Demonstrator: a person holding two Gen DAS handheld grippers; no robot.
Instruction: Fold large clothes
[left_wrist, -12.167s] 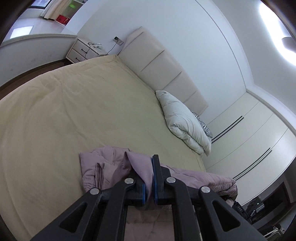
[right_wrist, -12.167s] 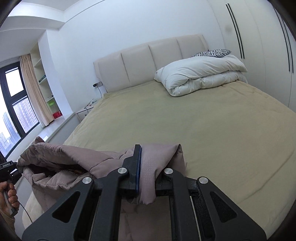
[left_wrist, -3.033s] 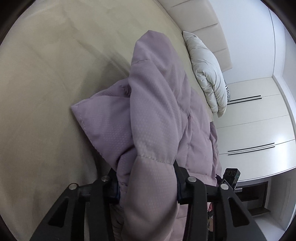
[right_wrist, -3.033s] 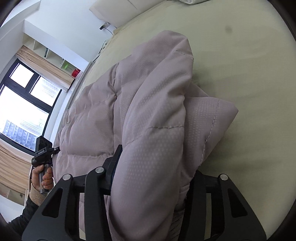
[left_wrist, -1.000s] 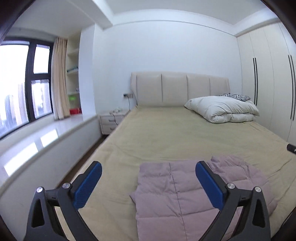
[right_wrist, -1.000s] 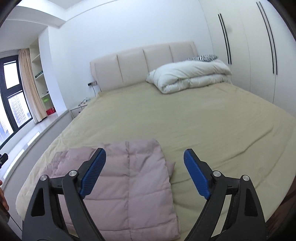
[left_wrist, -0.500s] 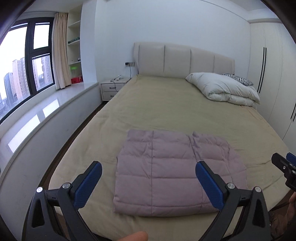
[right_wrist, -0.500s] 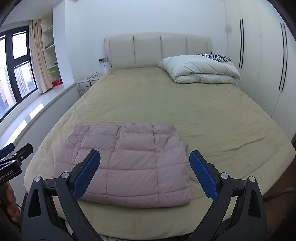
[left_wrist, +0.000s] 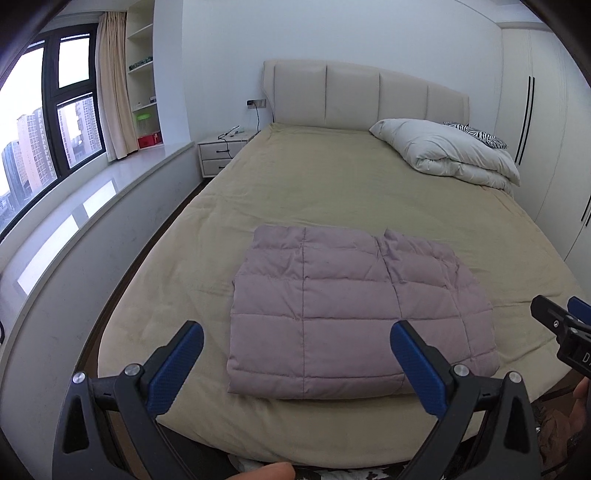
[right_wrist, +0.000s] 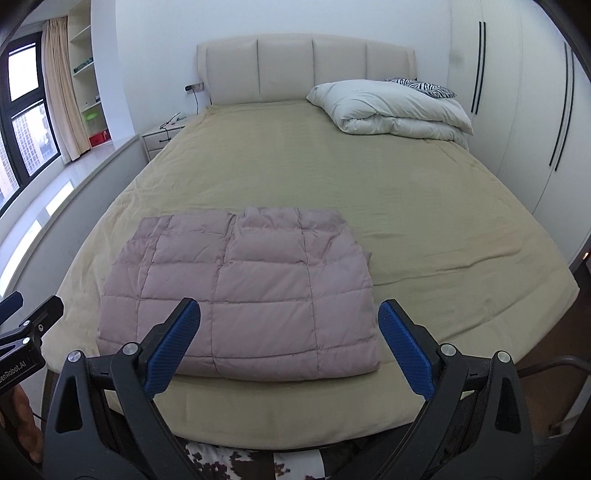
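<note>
Both grippers, left (left_wrist: 297, 363) and right (right_wrist: 288, 345), gape empty near the bed's (right_wrist: 424, 206) foot; jacket (right_wrist: 243, 291) looks folded, so just smooth edges.

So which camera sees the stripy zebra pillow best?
The right wrist view. There the zebra pillow shows a wide stripy stretch behind the white duvet, by the headboard. In the left wrist view the zebra pillow sits farther toward the picture's edge, and the duvet hides more of it.
</note>
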